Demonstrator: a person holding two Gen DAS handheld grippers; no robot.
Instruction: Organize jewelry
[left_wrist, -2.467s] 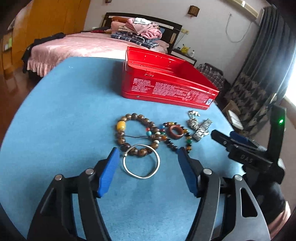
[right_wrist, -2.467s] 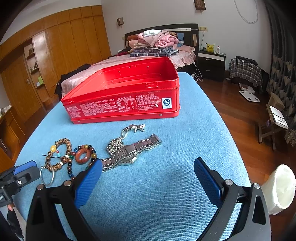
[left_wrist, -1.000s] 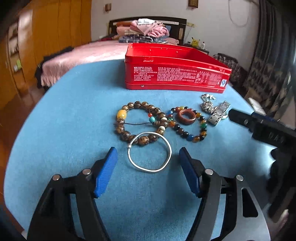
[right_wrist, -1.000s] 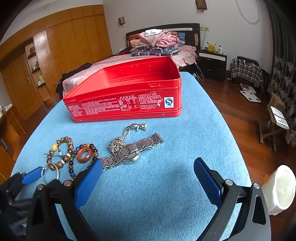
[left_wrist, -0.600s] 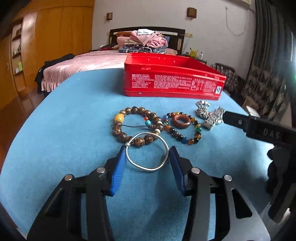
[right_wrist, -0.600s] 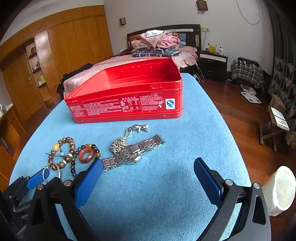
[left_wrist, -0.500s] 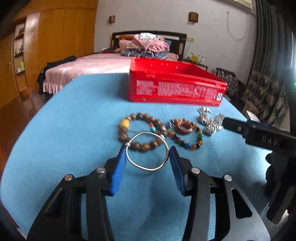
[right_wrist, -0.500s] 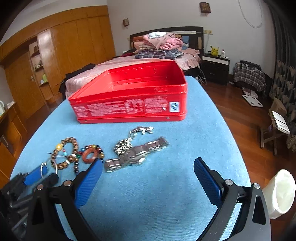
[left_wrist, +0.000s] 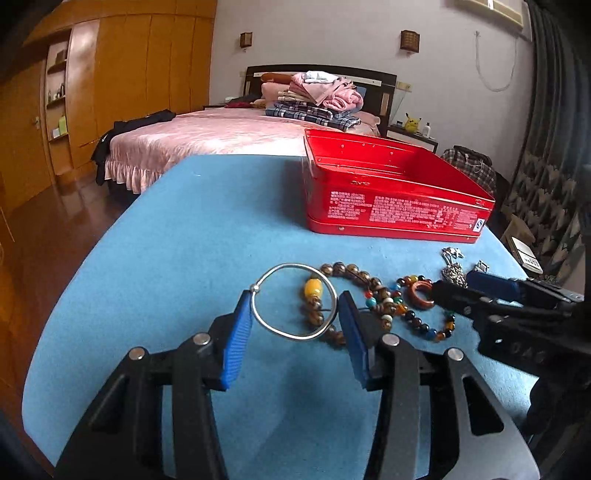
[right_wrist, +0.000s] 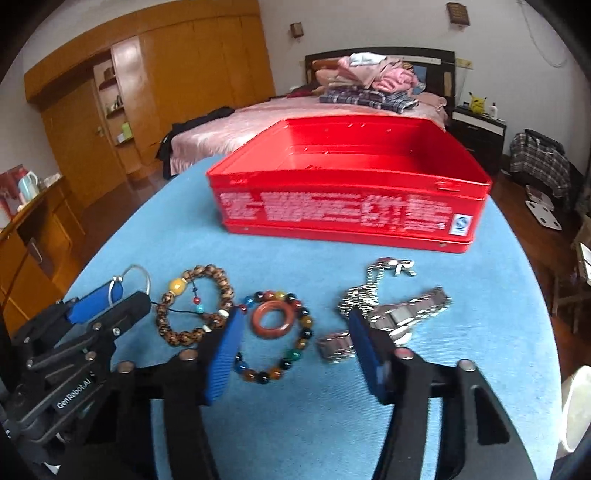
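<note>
I am clamping the silver bangle (left_wrist: 294, 301) between the blue pads of my left gripper (left_wrist: 295, 314), and the ring is sitting lifted clear of the blue tablecloth (left_wrist: 177, 236), in front of the wooden bead bracelet (left_wrist: 332, 295) that is lying on the cloth. My right gripper (right_wrist: 293, 343) has just been closing; its pads are standing partly apart, pressing on nothing, with the multicoloured bead bracelet (right_wrist: 291, 350) and the reddish ring (right_wrist: 272, 319) inside it lying between them on the cloth. Just beside the right pad, the metal watch (right_wrist: 402, 317) and the silver chain (right_wrist: 365, 291) are lying in a heap, the watch band passing behind the pad. Beyond all the jewelry, the open red tin (right_wrist: 351, 192) is resting on the far part of the cloth. Behind the table, a bed (left_wrist: 221, 136) with folded clothes (left_wrist: 317, 96) is standing against the wall.
</note>
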